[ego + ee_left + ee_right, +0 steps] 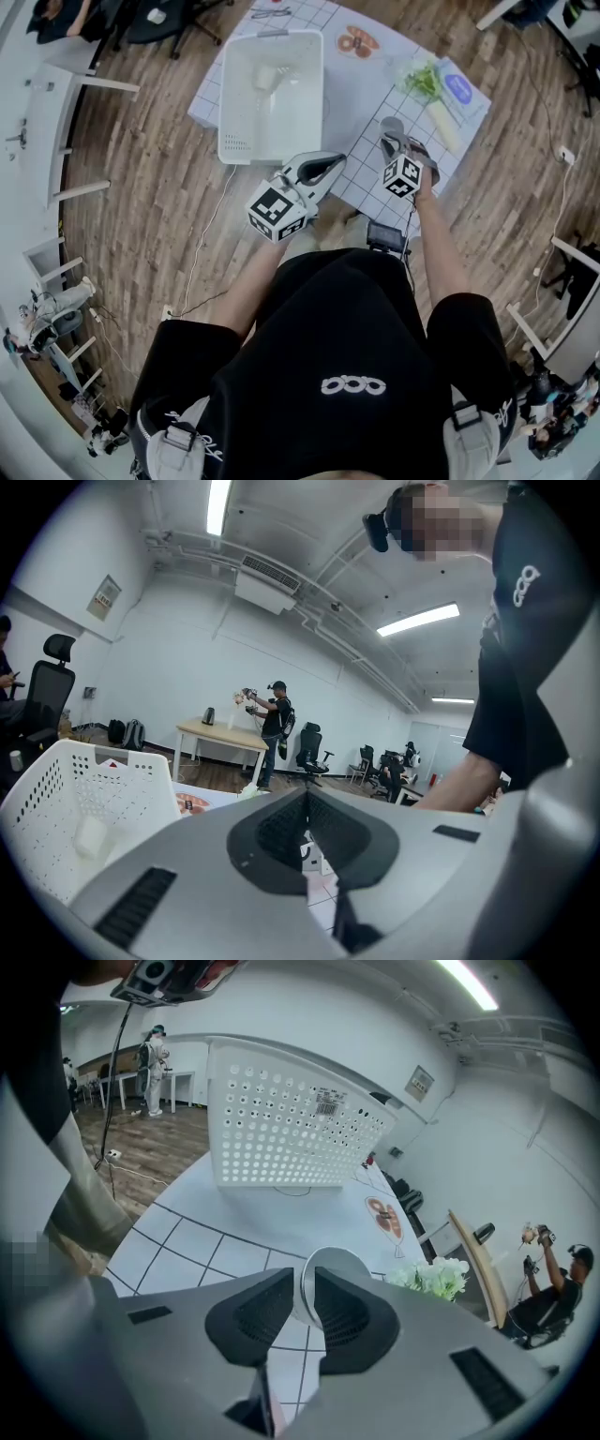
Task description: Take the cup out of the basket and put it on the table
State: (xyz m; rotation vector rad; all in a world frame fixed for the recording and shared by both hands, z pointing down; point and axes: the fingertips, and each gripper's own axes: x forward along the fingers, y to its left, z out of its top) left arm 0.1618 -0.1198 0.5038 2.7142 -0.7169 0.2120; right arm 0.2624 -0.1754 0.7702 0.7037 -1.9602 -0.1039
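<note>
The grey cup stands upright on the white gridded tablecloth, right of the white perforated basket. My right gripper comes down on it from the near side. In the right gripper view the cup's wall stands between the pads of that gripper with a slim gap, so the jaws are slightly open. The basket sits farther back there. My left gripper hovers shut and empty by the table's near edge, beside the basket; its pads meet at the tip.
A pale object lies in the basket. Green leaves with white flowers, a blue card and a printed food picture lie on the cloth's far right. Wooden floor surrounds the table; chairs and another person stand beyond.
</note>
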